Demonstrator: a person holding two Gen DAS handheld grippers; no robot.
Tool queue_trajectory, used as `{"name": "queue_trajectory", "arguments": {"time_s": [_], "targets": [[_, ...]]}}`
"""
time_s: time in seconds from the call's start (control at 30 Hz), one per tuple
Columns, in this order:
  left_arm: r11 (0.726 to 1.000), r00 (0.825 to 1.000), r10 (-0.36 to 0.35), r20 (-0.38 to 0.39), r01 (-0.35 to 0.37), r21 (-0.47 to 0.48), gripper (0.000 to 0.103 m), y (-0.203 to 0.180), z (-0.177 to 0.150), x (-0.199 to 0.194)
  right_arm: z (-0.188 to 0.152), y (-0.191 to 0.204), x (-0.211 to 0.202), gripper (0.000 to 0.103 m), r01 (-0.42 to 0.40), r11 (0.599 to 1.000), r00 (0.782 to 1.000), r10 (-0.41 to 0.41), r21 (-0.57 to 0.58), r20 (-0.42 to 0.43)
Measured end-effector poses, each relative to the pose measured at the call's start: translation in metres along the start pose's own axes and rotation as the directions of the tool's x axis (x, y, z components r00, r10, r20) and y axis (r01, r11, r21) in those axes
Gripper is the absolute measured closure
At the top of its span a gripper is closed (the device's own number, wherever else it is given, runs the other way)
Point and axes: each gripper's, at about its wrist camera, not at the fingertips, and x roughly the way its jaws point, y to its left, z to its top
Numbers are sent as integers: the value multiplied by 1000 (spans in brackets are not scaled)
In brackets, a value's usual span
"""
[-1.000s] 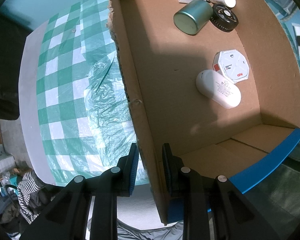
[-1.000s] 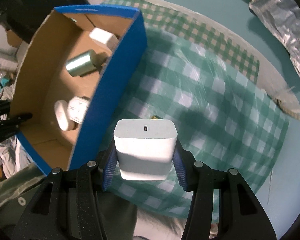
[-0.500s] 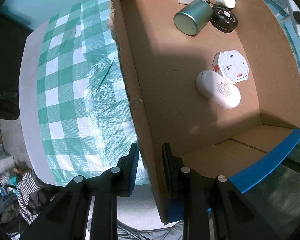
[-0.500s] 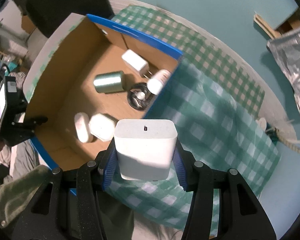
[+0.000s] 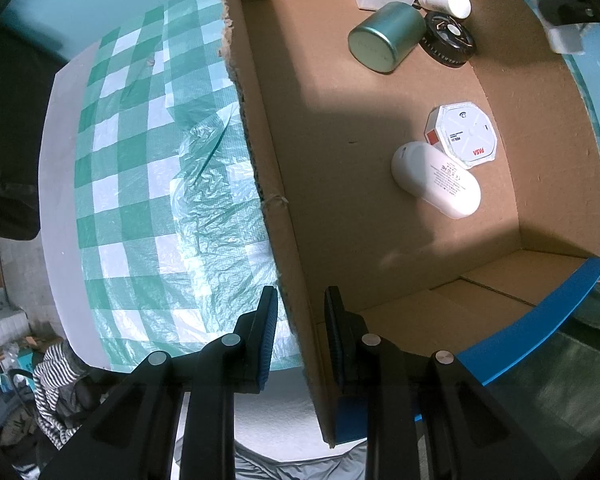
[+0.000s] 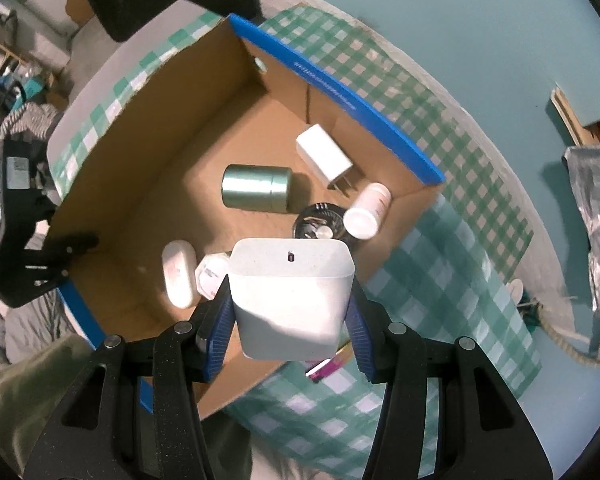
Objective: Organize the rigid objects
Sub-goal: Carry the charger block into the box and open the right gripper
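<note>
- Since a second ago the right gripper (image 6: 291, 312) has carried the white charger (image 6: 290, 296) from over the checked cloth (image 6: 452, 264) to above the cardboard box (image 5: 380, 128).
- Right jaws partly open, clamped on the charger's sides.
- Left gripper (image 5: 300, 320) pinched tight on the box wall, steadying it.
- To do it well: lower into the bare floor beside the green tin (image 6: 256, 187), then release.

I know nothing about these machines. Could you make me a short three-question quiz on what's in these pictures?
1. True or false: the left claw pinches the brown cardboard box's wall.
2. What does the right claw hold?
3. Which lies on its side in the box: A) green metal tin, B) glass cup, C) red ball?

Key: 1 true. 2 a white rounded plastic charger block. 3 A.
</note>
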Motion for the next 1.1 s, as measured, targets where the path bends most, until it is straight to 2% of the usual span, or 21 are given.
{"name": "queue_trajectory", "arguments": {"time_s": [0.27, 0.57, 1.1], "targets": [[1000, 1000, 3, 0, -3, 1, 79, -1, 1, -2, 10, 10, 33, 52, 9, 1000, 998, -10, -21, -61], [1000, 1000, 3, 0, -3, 3, 79, -2, 1, -2, 8, 6, 54, 52, 3, 1000, 995, 0, 25, -100], [1000, 1000, 5, -1, -5, 3, 79, -4, 1, -2, 6, 2, 13, 52, -19, 997, 1000, 20, 80, -15]]}}
